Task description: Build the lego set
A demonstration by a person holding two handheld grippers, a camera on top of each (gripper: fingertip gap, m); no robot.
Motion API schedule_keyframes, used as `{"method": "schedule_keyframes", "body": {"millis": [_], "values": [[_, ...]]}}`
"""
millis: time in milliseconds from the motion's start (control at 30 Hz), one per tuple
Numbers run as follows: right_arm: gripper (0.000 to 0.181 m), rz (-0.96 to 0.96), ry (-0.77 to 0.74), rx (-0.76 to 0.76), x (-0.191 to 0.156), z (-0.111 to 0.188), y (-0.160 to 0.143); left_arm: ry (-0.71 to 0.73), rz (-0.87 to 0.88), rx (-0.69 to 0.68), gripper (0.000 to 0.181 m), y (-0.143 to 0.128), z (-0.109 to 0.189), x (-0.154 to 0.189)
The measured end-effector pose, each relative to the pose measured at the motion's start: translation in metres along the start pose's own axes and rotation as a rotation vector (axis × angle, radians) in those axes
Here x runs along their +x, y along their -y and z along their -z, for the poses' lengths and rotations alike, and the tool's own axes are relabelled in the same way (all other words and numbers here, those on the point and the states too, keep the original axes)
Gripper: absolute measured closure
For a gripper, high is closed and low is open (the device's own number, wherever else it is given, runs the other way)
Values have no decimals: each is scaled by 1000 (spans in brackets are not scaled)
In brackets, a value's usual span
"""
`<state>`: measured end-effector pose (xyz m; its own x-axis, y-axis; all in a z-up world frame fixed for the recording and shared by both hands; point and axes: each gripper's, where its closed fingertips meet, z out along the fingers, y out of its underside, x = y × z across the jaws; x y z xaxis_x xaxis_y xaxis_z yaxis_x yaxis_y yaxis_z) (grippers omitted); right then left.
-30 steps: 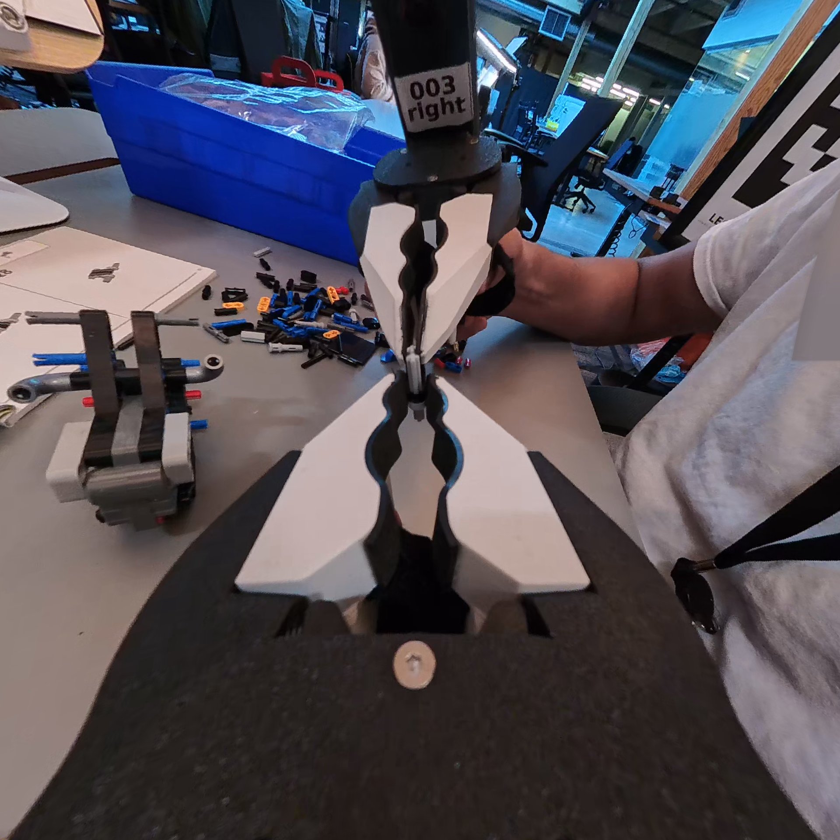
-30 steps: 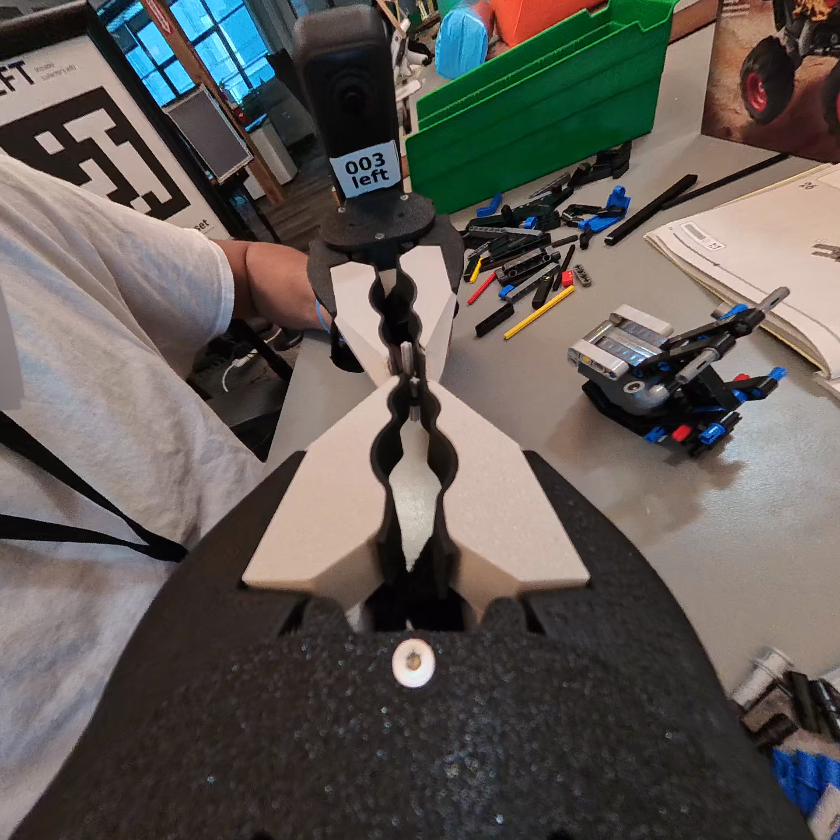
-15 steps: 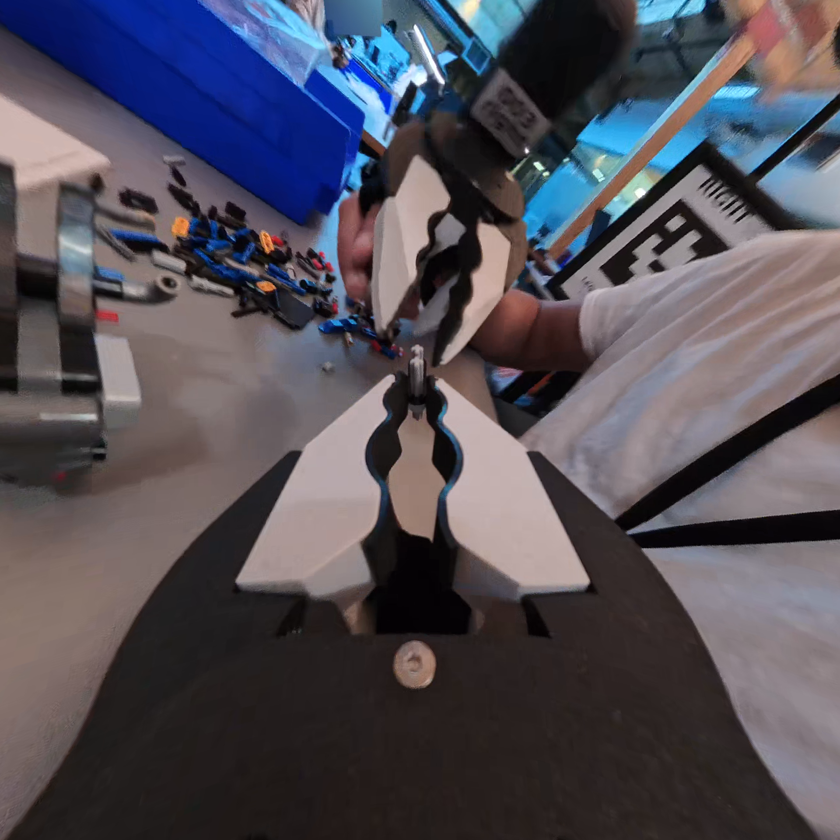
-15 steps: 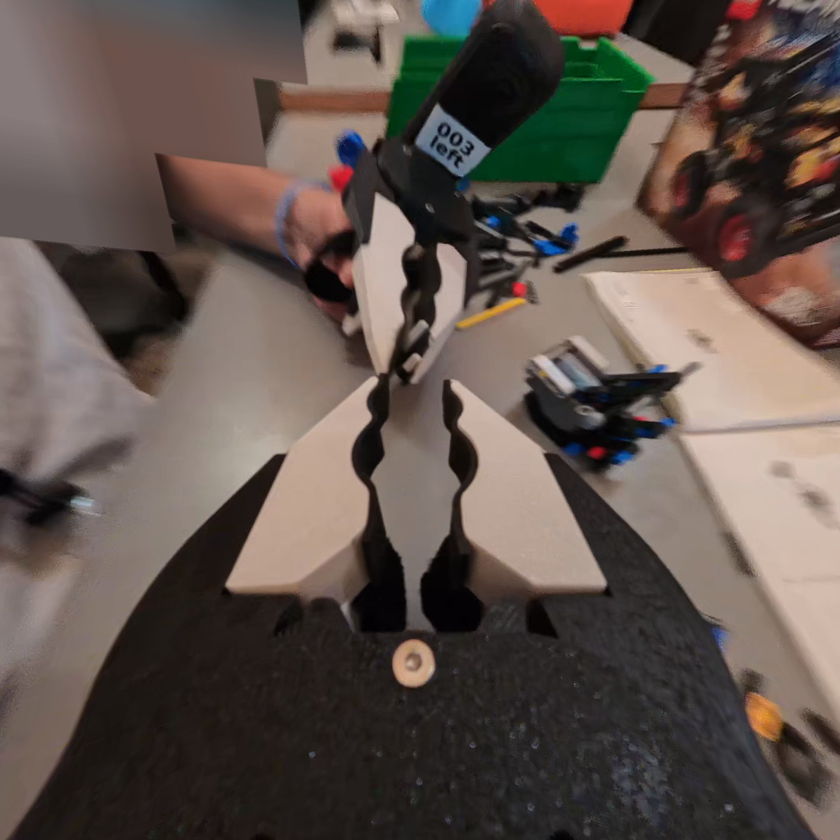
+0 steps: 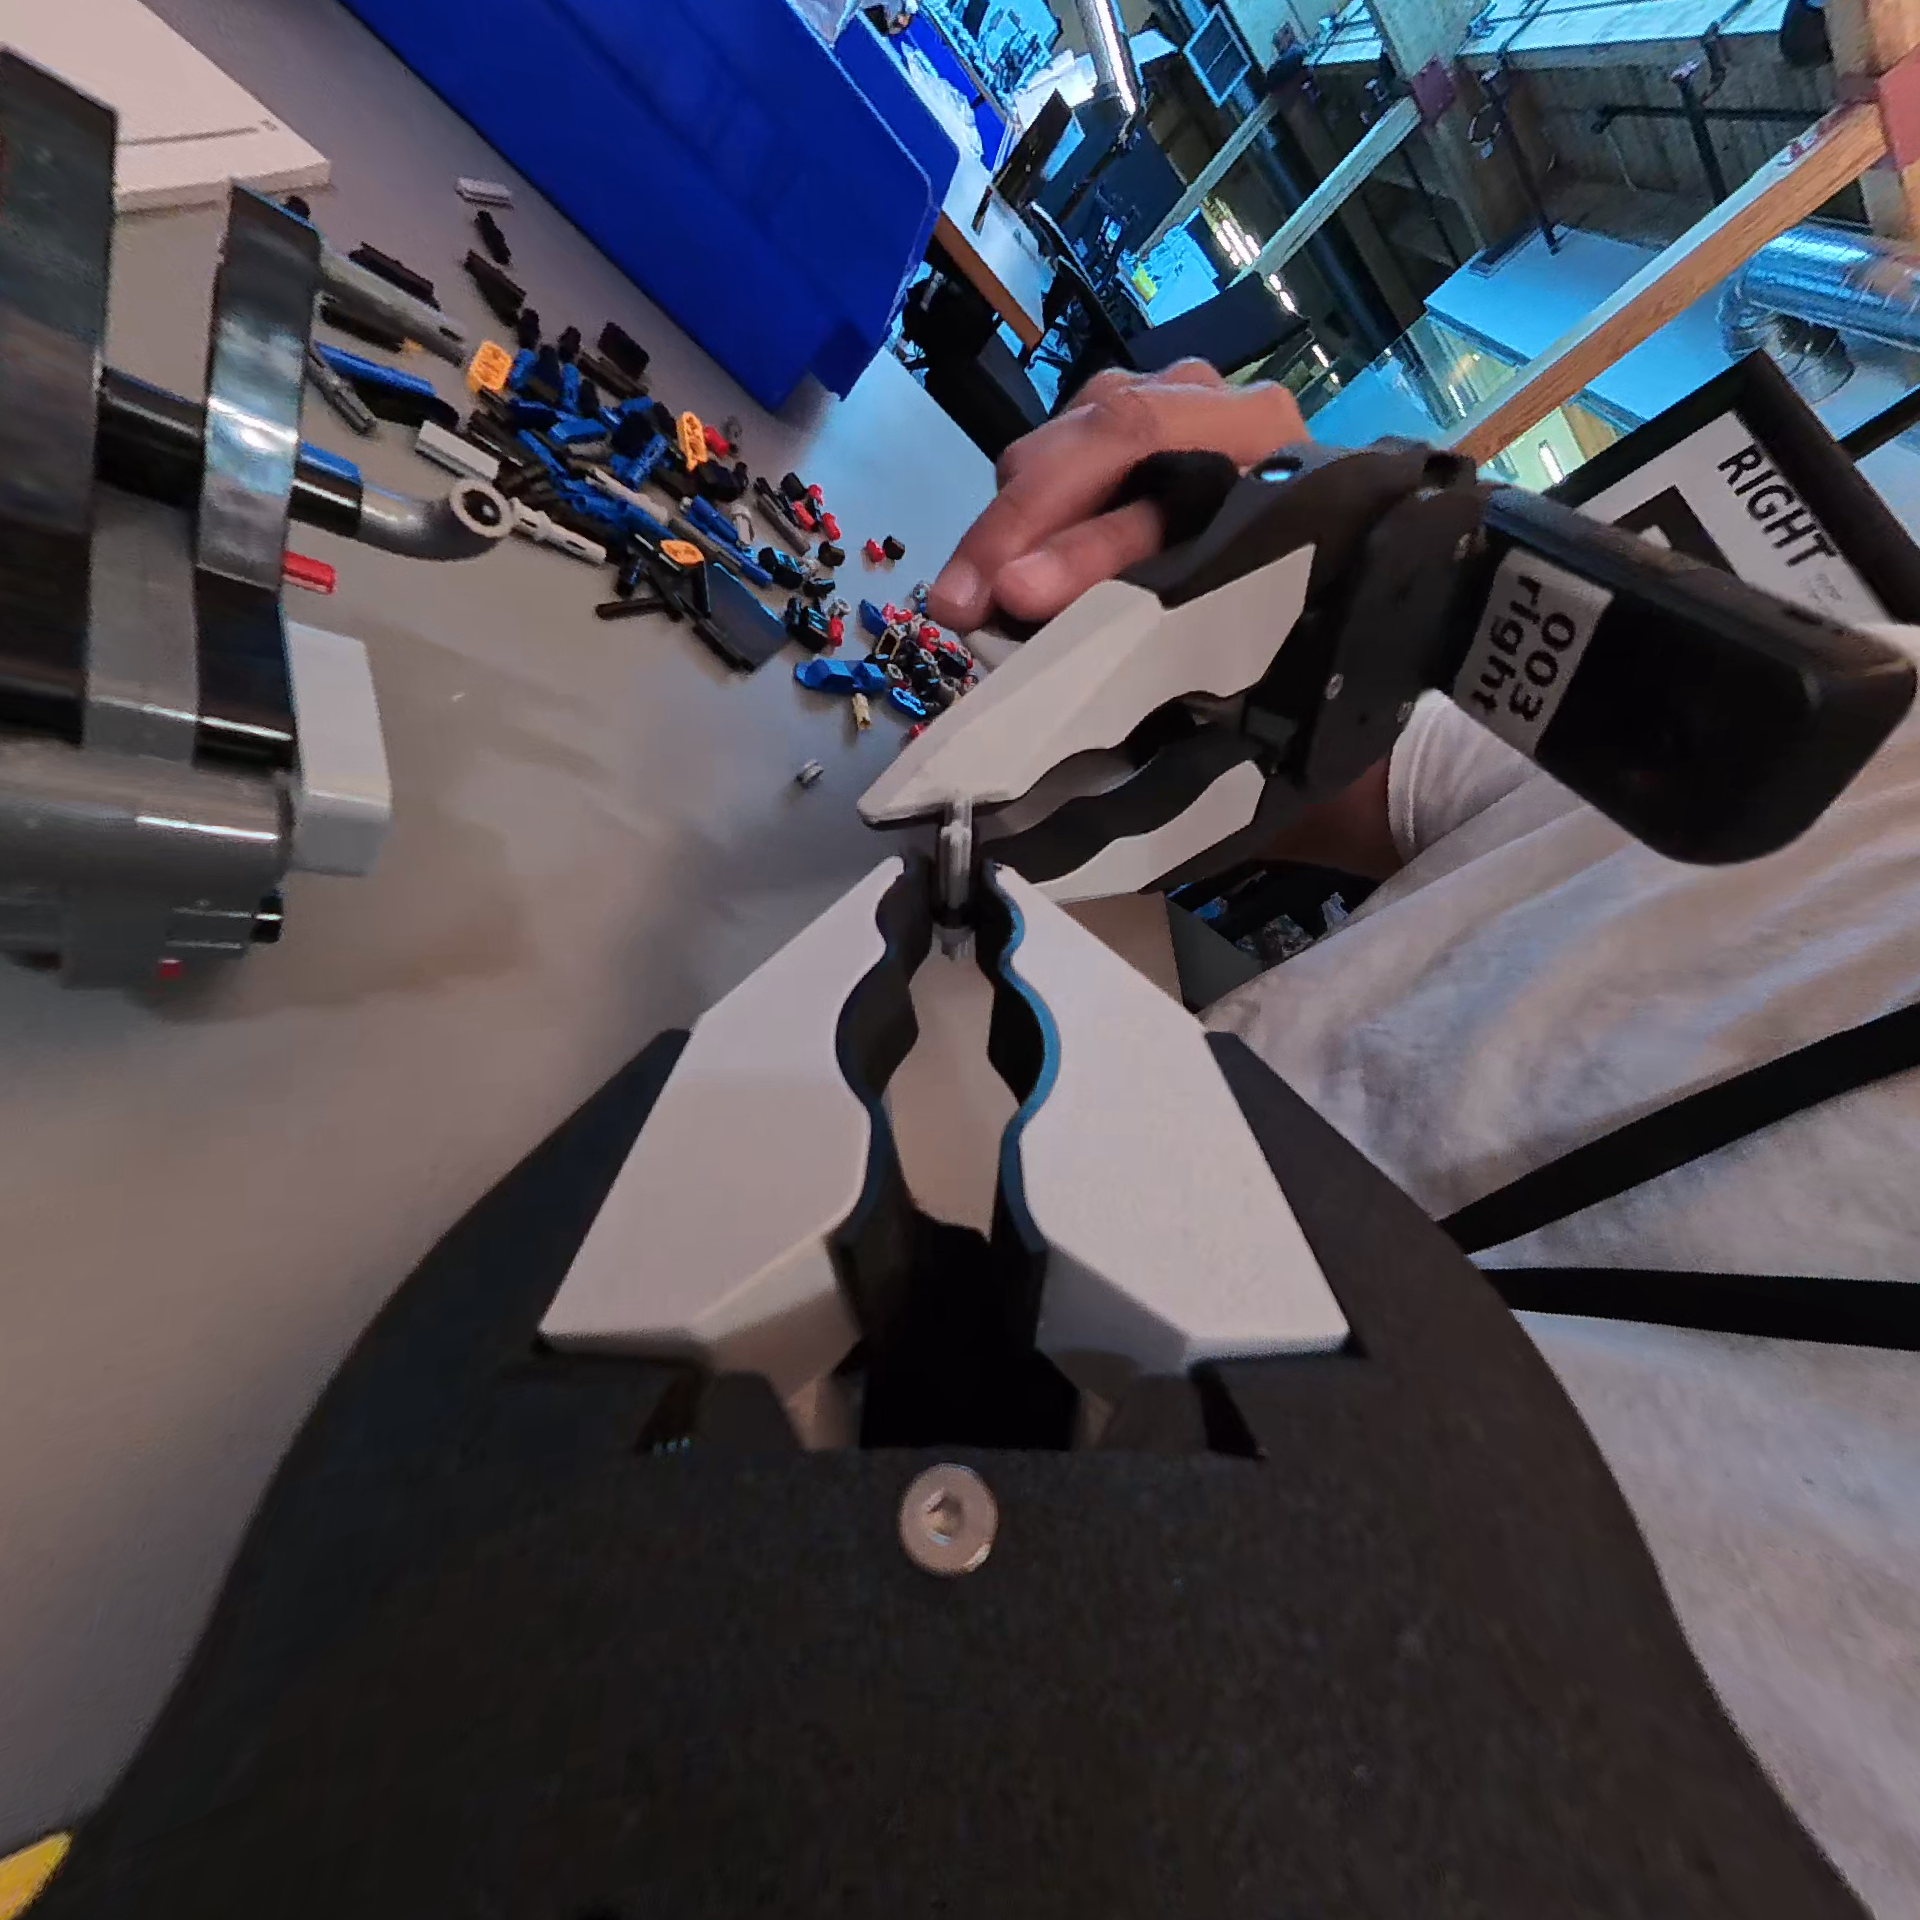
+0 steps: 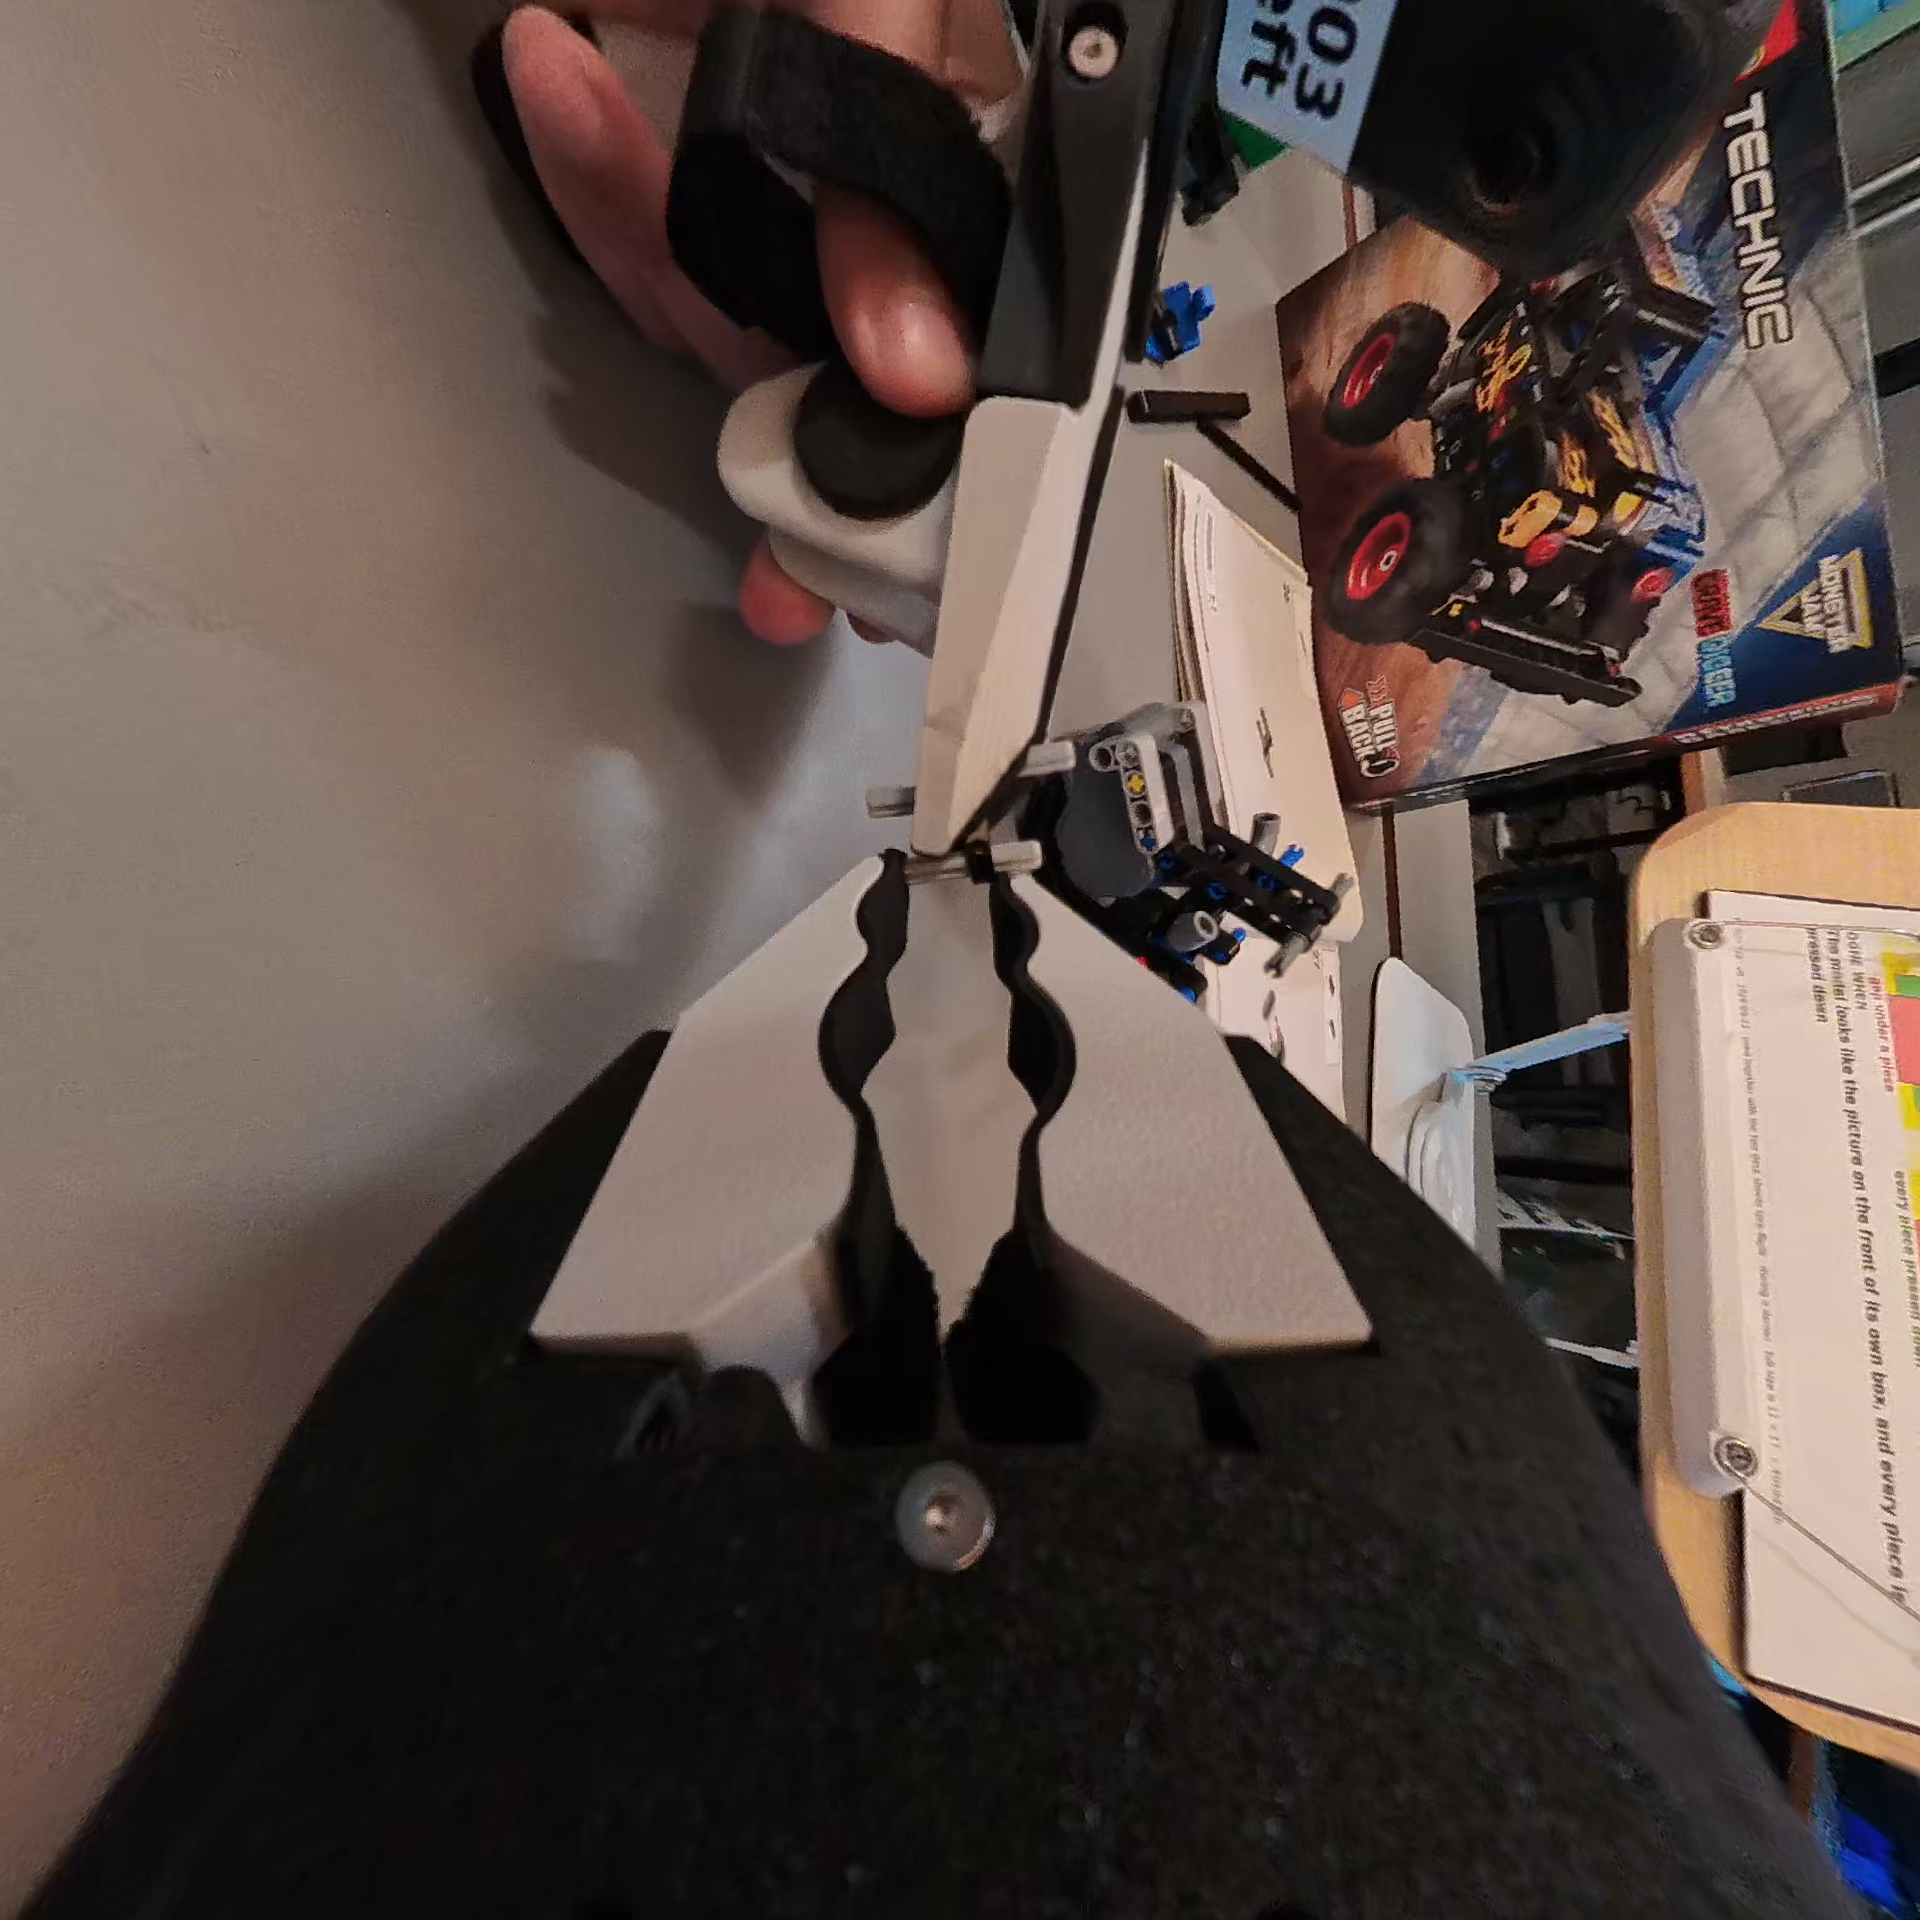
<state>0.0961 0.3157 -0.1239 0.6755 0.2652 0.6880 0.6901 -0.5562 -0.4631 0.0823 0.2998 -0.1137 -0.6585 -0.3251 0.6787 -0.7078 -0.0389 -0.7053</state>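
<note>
My left gripper (image 5: pixel 951 894) is shut on a small grey lego piece (image 5: pixel 954 857) that sticks out past its tips. My right gripper (image 6: pixel 943 868) is narrowly open, its tips right at that piece, where a short grey axle (image 6: pixel 977 860) lies across them. In the left wrist view the right gripper (image 5: pixel 935 808) comes in from the right, turned on its side. In the right wrist view the left gripper (image 6: pixel 961 821) comes down from above, edge-on. The partly built grey and black model (image 5: pixel 156 623) stands on the table, also seen behind the tips (image 6: pixel 1143 810).
A pile of loose blue, black and orange parts (image 5: pixel 644 499) lies before a blue bin (image 5: pixel 727 187). The set's box (image 6: pixel 1558 468) and an instruction booklet (image 6: pixel 1247 665) lie beyond the model. A wooden board with a printed sheet (image 6: pixel 1787 1247) is at right. A person's white shirt (image 5: pixel 1558 1039) is close by. Less than 4 cm separates the two grippers' tips.
The right gripper let go of the grey piece, swung away, then came back at a right angle with its jaws narrower. The left gripper kept the piece and tilted toward the model.
</note>
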Motion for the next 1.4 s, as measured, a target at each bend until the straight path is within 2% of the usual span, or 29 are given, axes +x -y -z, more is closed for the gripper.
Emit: {"method": "schedule_keyframes", "body": {"millis": [33,300,1400], "values": [[166,15,-10,-10,0,0,-1,7,1,0,176,0,0,-1],[167,48,-15,-53,-2,-1,-4,33,-4,-13,176,-2,-2,-4],[171,35,-9,-44,-2,-1,-4,39,-11,-21,176,-3,-3,-3]]}}
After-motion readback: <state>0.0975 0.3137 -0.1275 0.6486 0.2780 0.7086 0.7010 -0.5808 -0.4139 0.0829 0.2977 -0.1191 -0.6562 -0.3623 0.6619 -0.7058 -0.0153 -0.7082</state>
